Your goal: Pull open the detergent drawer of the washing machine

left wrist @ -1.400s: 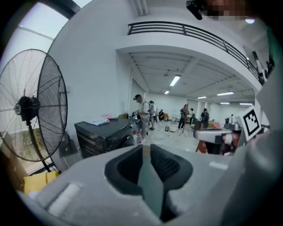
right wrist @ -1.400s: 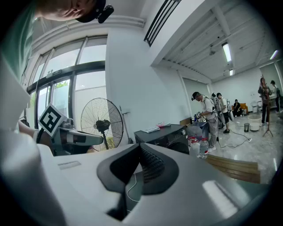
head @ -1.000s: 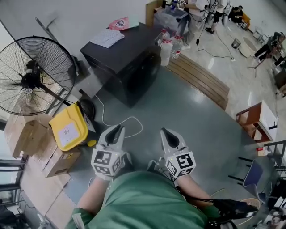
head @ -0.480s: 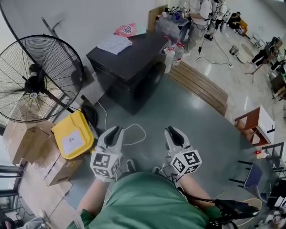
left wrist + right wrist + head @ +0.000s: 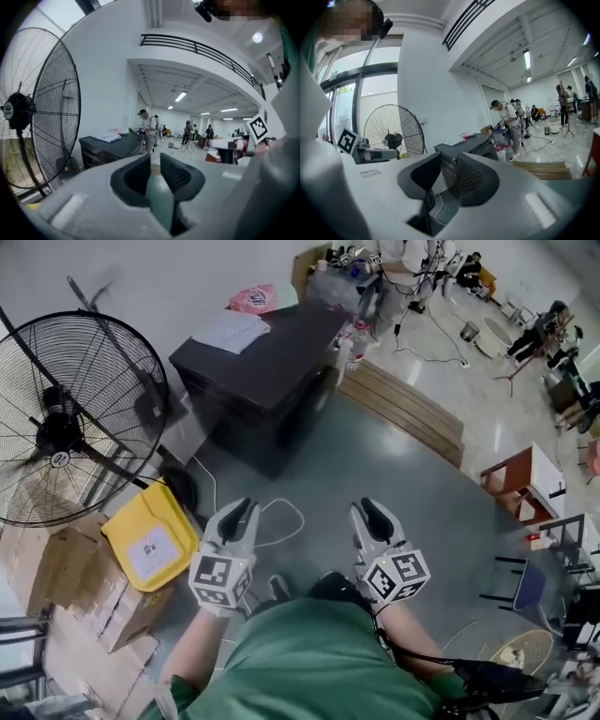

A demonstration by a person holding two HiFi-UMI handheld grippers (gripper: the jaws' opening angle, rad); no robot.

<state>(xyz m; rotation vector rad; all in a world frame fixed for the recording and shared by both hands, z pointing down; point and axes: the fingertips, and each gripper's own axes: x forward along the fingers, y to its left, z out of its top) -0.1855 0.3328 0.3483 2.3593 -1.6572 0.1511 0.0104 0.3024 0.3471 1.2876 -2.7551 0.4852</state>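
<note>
1. The person stands on the grey-green floor [image 5: 403, 465] with both tools held out toward 12 o'clock, side by side and touching nothing.
2. The left gripper [image 5: 242, 514] has its fingers only a narrow way apart, with nothing between them.
3. The right gripper [image 5: 372, 517] has just been opening its fingers. They now stand at a similar narrow gap and are also empty.
4. I cannot make out a detergent drawer from here. The black box-shaped unit [image 5: 272, 381] at about 11 o'clock has white papers [image 5: 230, 331] lying on top and is well apart from both grippers. It may be the washing machine, but I cannot tell.
5. I judge the step in hand to be the approach. No handle has been reached and the pull has not begun.
6. The next move calls for closing in on the unit's front and finding the drawer's lip. One pair of fingers then has to be set around or behind that lip. The pull should come straight back and level so the drawer doesn't bind.
7. The big black floor fan [image 5: 70, 418] at 10 o'clock and the yellow plastic container [image 5: 150, 540] at 9 o'clock crowd the left side. The left arm has less room there.
</note>
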